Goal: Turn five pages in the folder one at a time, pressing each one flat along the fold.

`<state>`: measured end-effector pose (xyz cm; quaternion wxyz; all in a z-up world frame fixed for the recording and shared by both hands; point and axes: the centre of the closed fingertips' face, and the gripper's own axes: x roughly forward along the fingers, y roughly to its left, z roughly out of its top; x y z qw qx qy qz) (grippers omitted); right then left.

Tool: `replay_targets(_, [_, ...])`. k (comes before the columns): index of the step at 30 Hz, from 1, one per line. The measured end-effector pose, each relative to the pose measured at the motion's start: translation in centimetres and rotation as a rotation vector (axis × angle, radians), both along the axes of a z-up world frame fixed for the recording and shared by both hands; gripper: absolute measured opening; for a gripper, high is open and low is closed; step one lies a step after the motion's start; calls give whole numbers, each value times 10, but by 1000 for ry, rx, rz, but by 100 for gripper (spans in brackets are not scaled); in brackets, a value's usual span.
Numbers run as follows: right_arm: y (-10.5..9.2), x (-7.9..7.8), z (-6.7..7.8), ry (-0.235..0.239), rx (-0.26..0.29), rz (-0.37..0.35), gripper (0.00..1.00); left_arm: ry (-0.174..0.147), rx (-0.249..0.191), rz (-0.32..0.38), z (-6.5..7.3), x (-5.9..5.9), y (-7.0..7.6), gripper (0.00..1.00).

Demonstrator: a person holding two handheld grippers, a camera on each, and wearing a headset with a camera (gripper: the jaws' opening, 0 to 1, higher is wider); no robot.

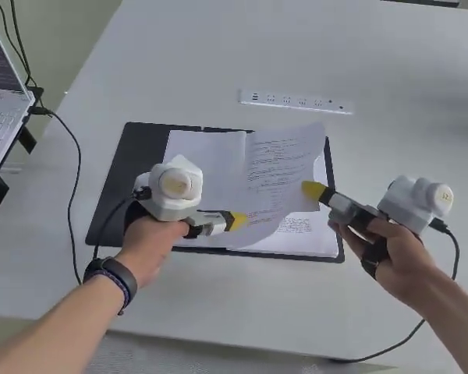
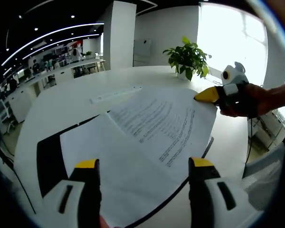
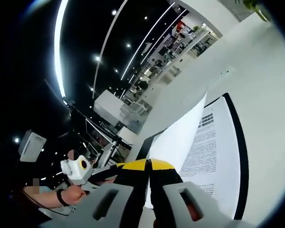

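White page held mid-turn, fold not yet pressed

Black folder (image 1: pixel 129 171) lies open on the table (image 1: pixel 312 47), centre of the head view. The right gripper (image 1: pixel 314 190) is pressed together on the right edge of one page (image 1: pixel 285 164), which stands raised and bowed over the folder, centre-right of frame. The left gripper (image 1: pixel 237 221) sits at the folder's lower edge, lower centre, jaws spread and holding nothing. The page's lower corner is at its tips; whether they touch cannot be told.

Hazards, as judged:
- The pinch is at the very edge of the sheet. A fast swing could pull the page free or tear it at the fold.
- The sheet is bowed. Early release may let it drop back or crease away from the fold.
- The spread left jaws lie in the page's path. Contact could crumple the corner.
- A second sheet may be caught in the pinch; this cannot be confirmed.
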<state>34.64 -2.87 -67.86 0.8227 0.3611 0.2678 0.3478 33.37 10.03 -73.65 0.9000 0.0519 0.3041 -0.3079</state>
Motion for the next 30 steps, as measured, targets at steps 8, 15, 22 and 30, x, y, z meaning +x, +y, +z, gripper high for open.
replay_targets(8, [22,-2,9,-30,-3,37,0,6,11,19,-3,-8,25,77])
replay_targets(15, [42,1,18,-48,2,64,0,-8,13,50,2,-12,52,77])
replay_targets(22, [71,2,23,-64,8,108,0,-17,22,85,4,-16,79,77])
replay_targets(30, [101,5,22,-58,16,152,0,-25,21,110,5,-22,97,78])
